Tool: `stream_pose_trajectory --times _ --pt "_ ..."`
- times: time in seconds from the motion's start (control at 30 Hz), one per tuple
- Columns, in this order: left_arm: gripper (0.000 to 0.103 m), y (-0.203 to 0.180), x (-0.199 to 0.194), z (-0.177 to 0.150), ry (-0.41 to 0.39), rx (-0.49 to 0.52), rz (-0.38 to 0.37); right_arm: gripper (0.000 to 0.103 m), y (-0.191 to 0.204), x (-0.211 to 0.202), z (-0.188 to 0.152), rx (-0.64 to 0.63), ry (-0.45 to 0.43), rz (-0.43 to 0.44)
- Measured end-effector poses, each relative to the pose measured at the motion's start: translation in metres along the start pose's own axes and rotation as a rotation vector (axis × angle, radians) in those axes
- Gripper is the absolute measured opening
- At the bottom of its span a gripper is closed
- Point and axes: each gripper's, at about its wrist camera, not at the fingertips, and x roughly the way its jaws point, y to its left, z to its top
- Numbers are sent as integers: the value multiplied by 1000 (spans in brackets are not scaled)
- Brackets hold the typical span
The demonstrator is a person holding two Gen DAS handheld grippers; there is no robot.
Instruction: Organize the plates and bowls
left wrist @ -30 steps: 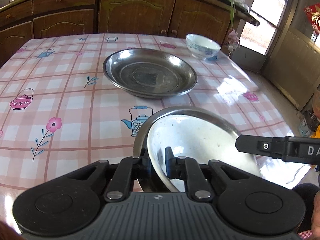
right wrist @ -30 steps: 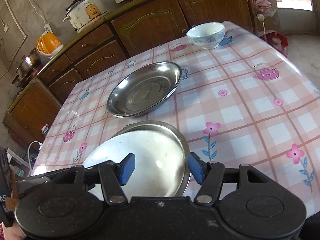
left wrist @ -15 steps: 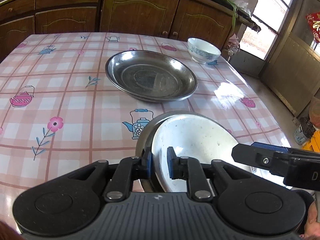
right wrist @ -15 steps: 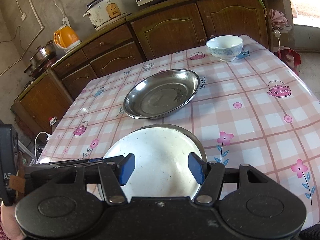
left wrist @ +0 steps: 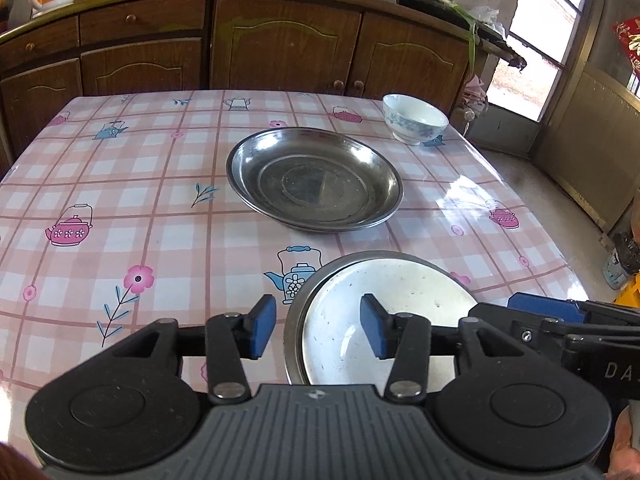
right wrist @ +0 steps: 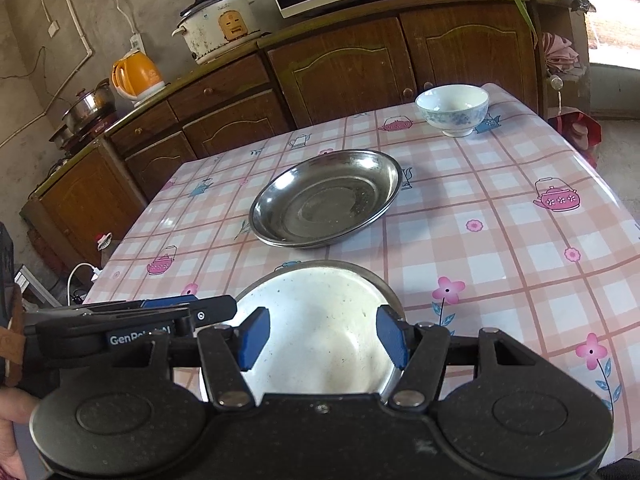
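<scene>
A white enamel dish (left wrist: 394, 300) lies nested in a steel plate (left wrist: 320, 274) at the table's near edge. My left gripper (left wrist: 318, 328) hovers over their left rim. Its jaws are opening, the rim stands between the blue pads (left wrist: 262, 330), and neither pad presses on it. My right gripper (right wrist: 323, 336) is open just above the same white dish (right wrist: 320, 308) without touching it. A larger steel plate (left wrist: 314, 180) sits empty in the middle of the table. A blue-patterned white bowl (left wrist: 414, 124) stands at the far right corner.
The table (left wrist: 120, 184) wears a pink checked oilcloth and its right edge drops to the floor by a doorway. Brown cabinets (right wrist: 340, 68) run behind it, carrying an orange kettle (right wrist: 136, 74), a rice cooker (right wrist: 216, 26) and a microwave.
My left gripper was shut on the white dish's rim and has let go. The dish, tilted before, now lies flat in the steel plate. The right gripper stays open.
</scene>
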Motion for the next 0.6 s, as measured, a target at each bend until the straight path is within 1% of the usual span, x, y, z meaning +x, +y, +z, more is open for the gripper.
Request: stream_pose_trajectory --times 0.07,0.17,0.2,0.3,0.47,0.6 --pt "56 -2 -2 5 3 4 0 72 -1 -3 4 -1 -12 -11" --pt "59 -6 -6 14 -2 13 -2 73 -4 -7 10 2 -27 -24" --pt "62 -7 -7 18 -6 14 2 74 -5 -9 12 3 -34 -27" --pt "67 -11 -11 28 -14 9 12 75 -7 -15 19 3 -59 -37" --pt "70 -18 -16 42 -42 26 27 76 -12 -25 34 -4 -102 -55" --pt "71 -25 -17 50 -58 44 39 79 -18 -32 46 -5 -138 -67"
